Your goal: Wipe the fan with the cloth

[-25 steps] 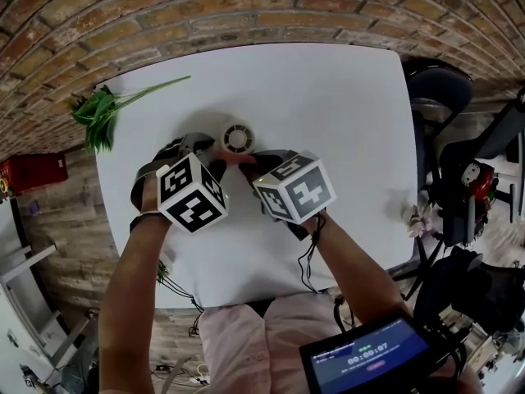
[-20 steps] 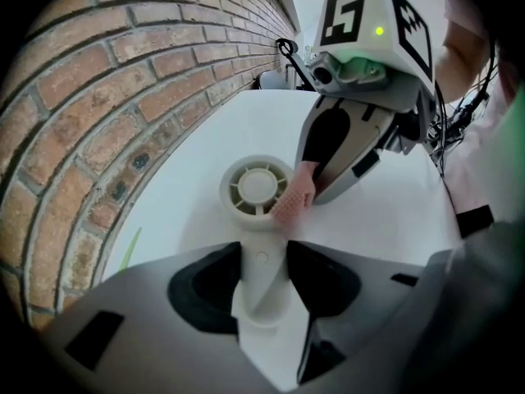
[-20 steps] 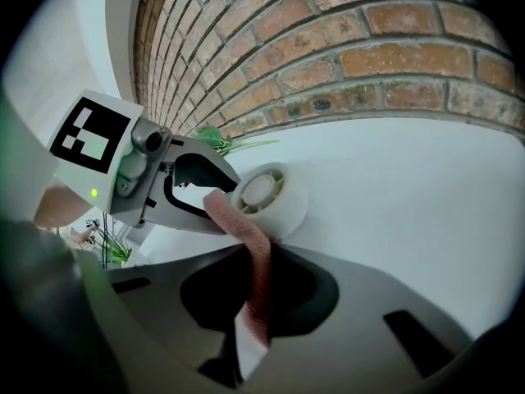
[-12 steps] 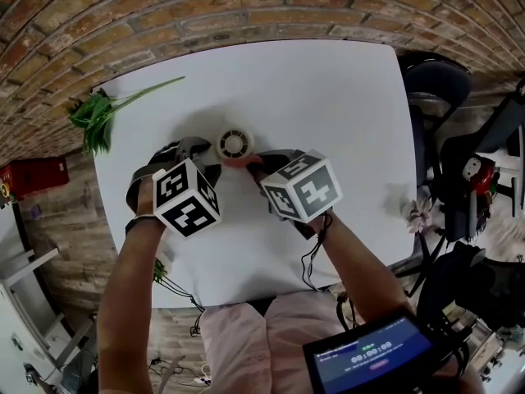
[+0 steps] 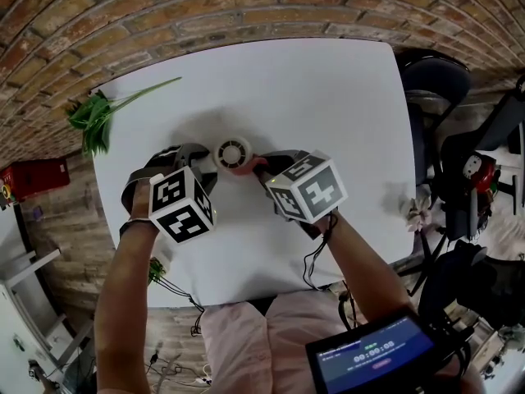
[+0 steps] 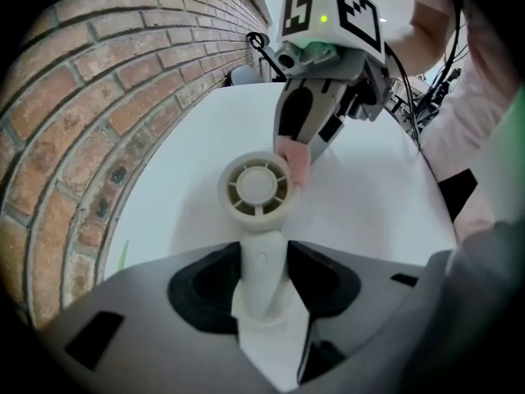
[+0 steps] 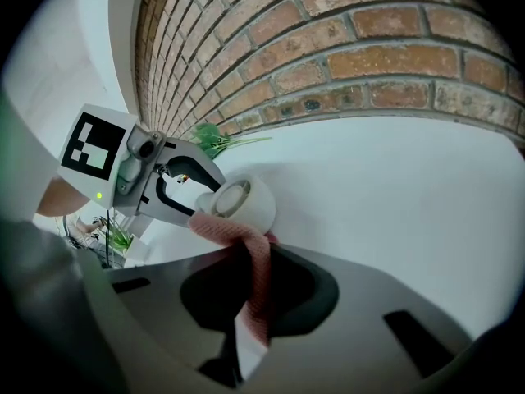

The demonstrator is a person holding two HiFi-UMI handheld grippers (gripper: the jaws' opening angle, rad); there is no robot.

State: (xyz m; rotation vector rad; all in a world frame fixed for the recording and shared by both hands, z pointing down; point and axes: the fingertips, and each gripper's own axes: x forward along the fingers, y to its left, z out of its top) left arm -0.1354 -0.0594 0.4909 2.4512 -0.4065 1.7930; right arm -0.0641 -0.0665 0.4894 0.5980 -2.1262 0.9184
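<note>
Left gripper [image 6: 262, 276] is clamped on the handle of the little cream fan [image 6: 258, 189], both jaws snug against it. Right gripper [image 7: 250, 284] is closed on a pink waffle-knit cloth [image 7: 256, 265]. The cloth's free end is folded over onto the rim of the fan's round head.

Setting first. It's a plain white counter [image 5: 328, 121], pretty bare, pushed up against a brick wall [image 5: 246, 6] along its far edge. A green plant sprig [image 5: 98, 113] lies near the far-left corner, well apart from the action. Off the left edge you can see wood-plank floor [image 5: 57, 245] with a red box [image 5: 33, 175] on it. There's a black chair [image 5: 439, 89] off the right side. A dark screen [image 5: 369, 355] with a readout sits at the bottom right, too small to read.

Now the fan. In the head view it's around the middle of the counter, just between the two grippers. Its long axis is the handle, which runs out of the left gripper's jaws and ends in the round head on the side nearer the right gripper. The grille face is turned up toward the head camera, and the left gripper view looks pretty much straight into it, spokes and hub showing. The cloth touches the head on the side facing the right gripper. Can't tell whether the head is resting on the counter or held just above it.
</note>
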